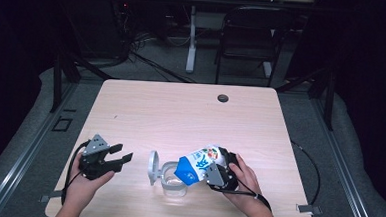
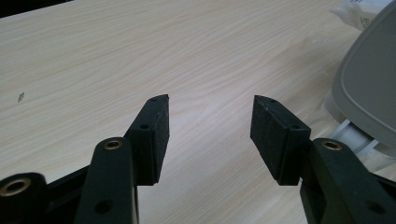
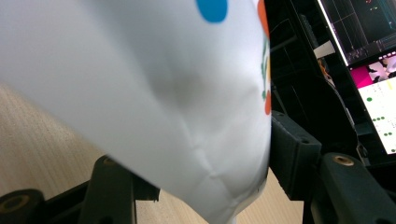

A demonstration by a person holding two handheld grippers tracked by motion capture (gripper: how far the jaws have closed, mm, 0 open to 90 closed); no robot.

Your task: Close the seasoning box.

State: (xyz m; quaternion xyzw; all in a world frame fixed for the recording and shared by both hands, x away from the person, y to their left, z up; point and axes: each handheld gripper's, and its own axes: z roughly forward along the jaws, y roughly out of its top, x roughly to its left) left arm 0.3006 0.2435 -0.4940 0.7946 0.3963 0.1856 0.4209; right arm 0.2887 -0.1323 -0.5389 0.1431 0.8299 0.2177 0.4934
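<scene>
The right gripper (image 1: 213,170) had a tight hold on a white and blue carton (image 1: 198,166). Its jaws stood wide, because the carton was fat, and the pads pressed on its two sides. In the right gripper view the carton's white side (image 3: 149,93) sat squeezed between the two black jaws.

The carton was tipped over. Its long way ran nearly flat, from the person's right hand (image 1: 245,179) toward the left. The blue end pointed down and left, right at the mouth of a clear container (image 1: 173,182). The container stood near the front edge of the table (image 1: 190,113), a little left of the middle. Its grey lid (image 1: 153,167) was flipped open and stood up on the left side.

It looked like a pour was going on, or was just about to start. The carton's low end had to stay over the container's mouth, or the stuff inside could spill on the table. I could not tell if anything was coming out.

The left gripper (image 1: 113,158) was open and held nothing. It sat near the front left corner, well apart from the container, with its jaws pointed at the lid. From the left gripper view the lid (image 2: 373,88) was just off to the right. The left hand was the nearer one to the lid, so it could steady the container if needed.
</scene>
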